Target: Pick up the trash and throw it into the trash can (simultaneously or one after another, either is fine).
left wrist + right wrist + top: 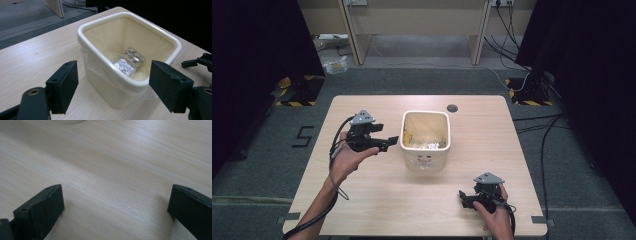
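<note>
Grey carpet is seen around a light wood counter (377, 200). A cream bin (425, 140) is parked mid-counter, with silver blister packs (128, 61) lying at its bottom. The left gripper (388, 142) is held just beside the bin's rim, jaws wide apart, nothing gripped. The right gripper (466, 199) is kept low near the front edge, jaws also spread wide.

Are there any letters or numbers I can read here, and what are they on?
"5": dark mark on the floor, left of the table.
Print on the foil packs in the bin: too blurred to read.
Marks on the bin's front: too small to read.
</note>
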### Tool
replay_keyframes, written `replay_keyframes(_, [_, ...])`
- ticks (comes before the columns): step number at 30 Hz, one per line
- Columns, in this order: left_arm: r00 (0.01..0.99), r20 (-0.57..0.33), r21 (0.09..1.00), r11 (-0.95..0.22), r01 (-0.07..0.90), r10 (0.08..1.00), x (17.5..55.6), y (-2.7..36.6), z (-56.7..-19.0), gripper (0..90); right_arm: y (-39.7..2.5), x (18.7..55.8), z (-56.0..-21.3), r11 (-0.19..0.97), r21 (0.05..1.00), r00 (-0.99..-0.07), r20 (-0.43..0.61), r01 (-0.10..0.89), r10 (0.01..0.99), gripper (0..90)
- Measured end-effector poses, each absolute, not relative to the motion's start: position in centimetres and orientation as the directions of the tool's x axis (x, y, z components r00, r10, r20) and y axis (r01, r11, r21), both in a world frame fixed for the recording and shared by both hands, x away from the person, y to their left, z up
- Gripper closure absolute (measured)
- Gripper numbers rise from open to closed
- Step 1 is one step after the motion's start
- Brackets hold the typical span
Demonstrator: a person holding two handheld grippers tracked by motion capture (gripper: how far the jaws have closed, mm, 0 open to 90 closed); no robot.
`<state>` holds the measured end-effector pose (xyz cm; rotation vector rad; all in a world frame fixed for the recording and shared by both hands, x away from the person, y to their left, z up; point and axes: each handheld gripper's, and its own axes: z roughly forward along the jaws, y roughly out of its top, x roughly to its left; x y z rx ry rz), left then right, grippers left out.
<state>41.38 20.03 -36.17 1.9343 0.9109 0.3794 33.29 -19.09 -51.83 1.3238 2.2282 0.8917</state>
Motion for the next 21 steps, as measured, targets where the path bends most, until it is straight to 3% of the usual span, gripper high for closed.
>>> replay_keyframes(21, [0.656,-0.161,0.860,-0.221,0.460,0.738,40.2,23.0,-39.5,22.1,-19.1,33.3,-51.8,0.347,0.697,-0.471,-0.016,0.627,0.882,0.8])
